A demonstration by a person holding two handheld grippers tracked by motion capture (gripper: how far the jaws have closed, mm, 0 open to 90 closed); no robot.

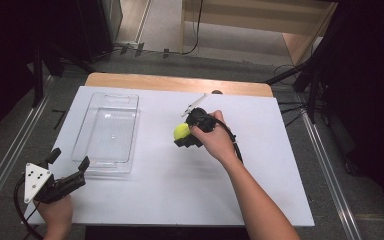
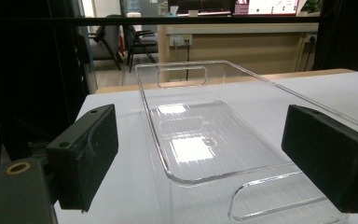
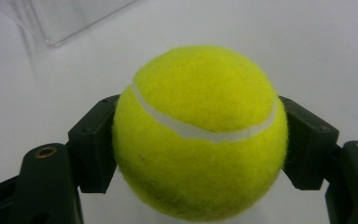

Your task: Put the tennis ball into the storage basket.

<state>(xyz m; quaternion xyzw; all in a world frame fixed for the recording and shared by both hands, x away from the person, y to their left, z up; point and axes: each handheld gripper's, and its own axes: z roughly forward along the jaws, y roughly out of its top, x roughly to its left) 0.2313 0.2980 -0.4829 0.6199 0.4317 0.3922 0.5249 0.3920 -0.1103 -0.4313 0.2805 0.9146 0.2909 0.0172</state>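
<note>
— In the high view we lose most of the tennis ball (image 1: pixel 181 132): the right gripper (image 1: pixel 184 136) and the hand (image 1: pixel 215 140) around it cover all but a yellow patch, and its jaws are too small to read there.

— Agreed. In the left gripper view we get just a yellow sliver at the right edge, and the clear tray (image 2: pixel 200 140) is cut off at the bottom.

— In the right gripper view the ball (image 3: pixel 200 133) hides the jaws' inner faces.

Materials/finish, as seen
tennis ball (image 3: pixel 199 135): fuzzy yellow felt, smooth white seam; tray (image 2: pixel 200 140): clear glossy ribbed plastic; table (image 1: pixel 180 195): matt white top, wood far edge; jaw pads: matt black
</note>
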